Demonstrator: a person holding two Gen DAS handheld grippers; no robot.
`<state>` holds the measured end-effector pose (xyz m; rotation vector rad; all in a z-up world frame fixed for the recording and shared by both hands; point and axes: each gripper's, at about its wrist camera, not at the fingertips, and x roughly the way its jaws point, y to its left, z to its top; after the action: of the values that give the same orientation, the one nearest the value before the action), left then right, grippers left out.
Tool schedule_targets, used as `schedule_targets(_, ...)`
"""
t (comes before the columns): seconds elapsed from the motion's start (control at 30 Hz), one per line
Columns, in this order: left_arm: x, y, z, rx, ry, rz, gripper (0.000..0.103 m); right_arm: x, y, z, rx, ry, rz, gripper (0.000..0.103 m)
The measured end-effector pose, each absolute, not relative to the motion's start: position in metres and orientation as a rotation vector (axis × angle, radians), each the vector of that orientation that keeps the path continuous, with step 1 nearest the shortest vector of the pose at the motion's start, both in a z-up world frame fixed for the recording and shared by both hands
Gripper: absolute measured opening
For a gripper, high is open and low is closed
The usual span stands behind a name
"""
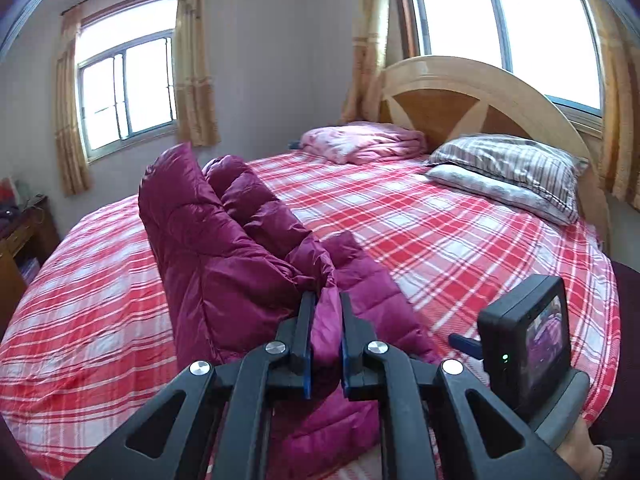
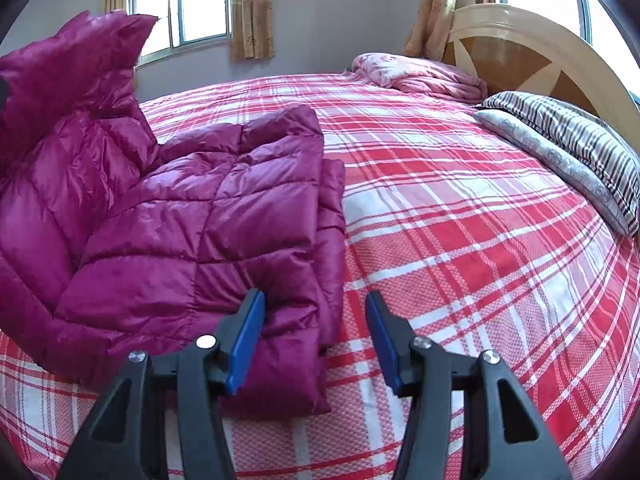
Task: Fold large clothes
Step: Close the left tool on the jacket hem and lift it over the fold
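A magenta quilted down jacket (image 1: 224, 248) lies on the red plaid bed (image 1: 440, 232). My left gripper (image 1: 325, 300) is shut on a fold of the jacket and holds it up, so the left part stands raised. In the right wrist view the jacket (image 2: 192, 216) spreads over the left of the bed (image 2: 460, 220), with its raised part at the upper left. My right gripper (image 2: 314, 300) is open and empty, low over the jacket's near right edge. It also shows in the left wrist view (image 1: 524, 332), beside the jacket.
A folded pink blanket (image 1: 360, 142) and two stacked pillows (image 1: 508, 168) lie by the wooden headboard (image 1: 472, 92). Curtained windows (image 1: 128, 88) stand behind the bed. A wooden desk (image 1: 20, 240) is at the far left.
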<state>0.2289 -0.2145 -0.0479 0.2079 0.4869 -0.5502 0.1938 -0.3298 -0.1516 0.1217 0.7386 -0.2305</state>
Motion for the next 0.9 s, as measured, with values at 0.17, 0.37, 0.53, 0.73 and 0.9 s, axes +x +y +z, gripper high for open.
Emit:
schedule_targets(0.17, 0.236, -0.271, -0.078, 0.222, 0.603, -0.62, 0.01, 0.184, -0.349, -0.156, 0.235, 0.715, -0.256, 0.067)
schedule_targets(0.37, 0.232, -0.297, -0.112, 0.321, 0.609, -0.573, 0.011, 0.18, -0.365, -0.161, 0.337, 0.693, -0.309, 0.069)
schedule_targets(0.53, 0.232, -0.3, -0.121, 0.382, 0.589, -0.551, 0.011, 0.178, -0.357, -0.165, 0.302, 0.654, -0.357, 0.07)
schedule_targets(0.73, 0.225, -0.313, -0.106, 0.422, 0.518, -0.524, 0.023, 0.174, -0.359, -0.167, 0.309, 0.64, -0.367, 0.071)
schedule_targets(0.9, 0.2, -0.304, -0.062, 0.392, 0.272, -0.438, 0.088, 0.175, -0.364, -0.17, 0.34, 0.635, -0.362, 0.074)
